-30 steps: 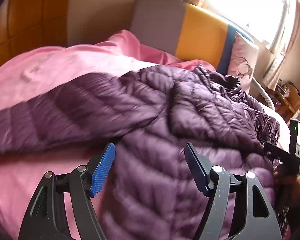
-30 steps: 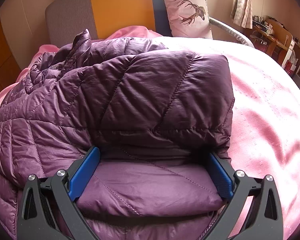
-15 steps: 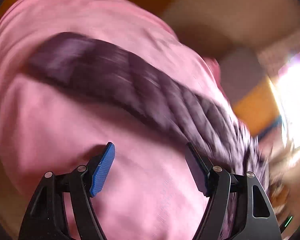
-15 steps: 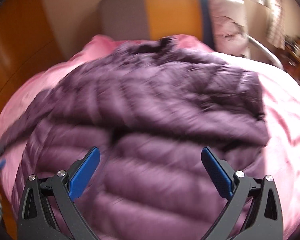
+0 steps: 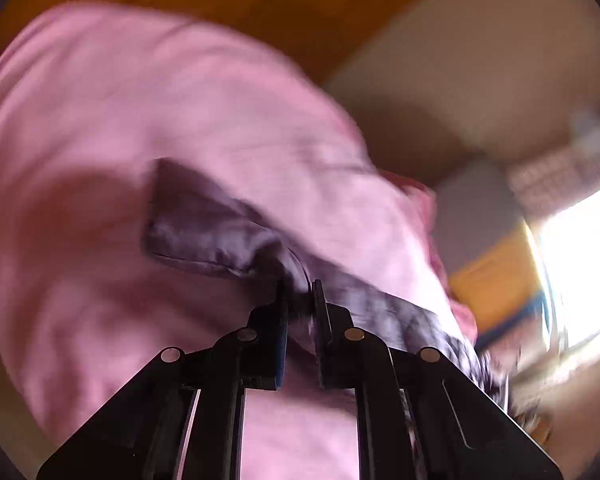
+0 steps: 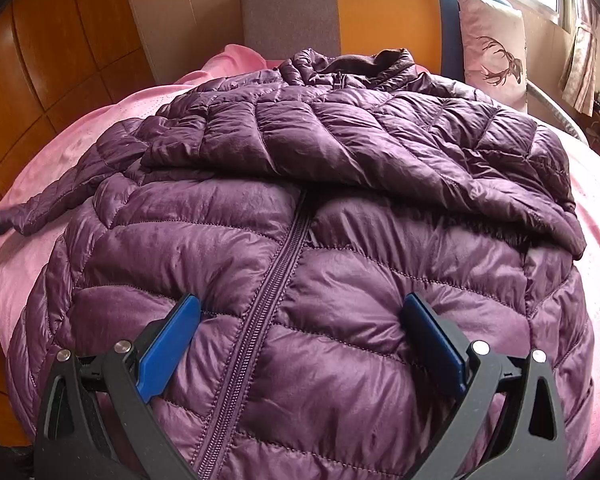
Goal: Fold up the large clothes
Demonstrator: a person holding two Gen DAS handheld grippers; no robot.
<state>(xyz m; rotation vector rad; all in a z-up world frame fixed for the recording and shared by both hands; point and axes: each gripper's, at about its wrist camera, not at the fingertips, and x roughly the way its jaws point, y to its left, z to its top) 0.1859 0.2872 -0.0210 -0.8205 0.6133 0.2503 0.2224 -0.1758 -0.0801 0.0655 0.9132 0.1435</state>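
**Purple quilted down jacket, laid out on pink bedspread**

Item: purple quilted puffer jacket [image 6: 300, 208], shiny nylon shell, stitched in puffed panels. It lies front-up on the pink bedspread [image 6: 100, 120]. Its long axis runs from the hem, nearest the right wrist camera, to the dark stand-up collar [image 6: 380, 60], which points at the headboard. The purple centre zipper [image 6: 268, 292] is closed and follows that axis.

Condition: one sleeve [image 6: 400, 152] is folded across the chest, lying crosswise over the upper body, cuff end toward the jacket's far left shoulder. The other sleeve [image 6: 60, 200] stretches out sideways over the bedspread toward the left edge of the right wrist view. Surface is creased and puffy.

Left gripper [image 5: 300, 300]: black fingers drawn close together, pinching the purple sleeve near its cuff [image 5: 204, 228]. The cuff end lies flat on the bedspread beyond the fingertips. This view is blurred.

Right gripper [image 6: 300, 340]: blue-padded fingers [image 6: 168, 352] spread wide, one on each side of the zipper, over the lower front panels, gripping nothing. Whether the pads touch the fabric cannot be told.

Surroundings: grey, orange and blue upholstered headboard [image 6: 340, 4]; pale cushion with a deer print [image 6: 496, 48] leaning against it; orange wooden wall panels [image 6: 60, 40].
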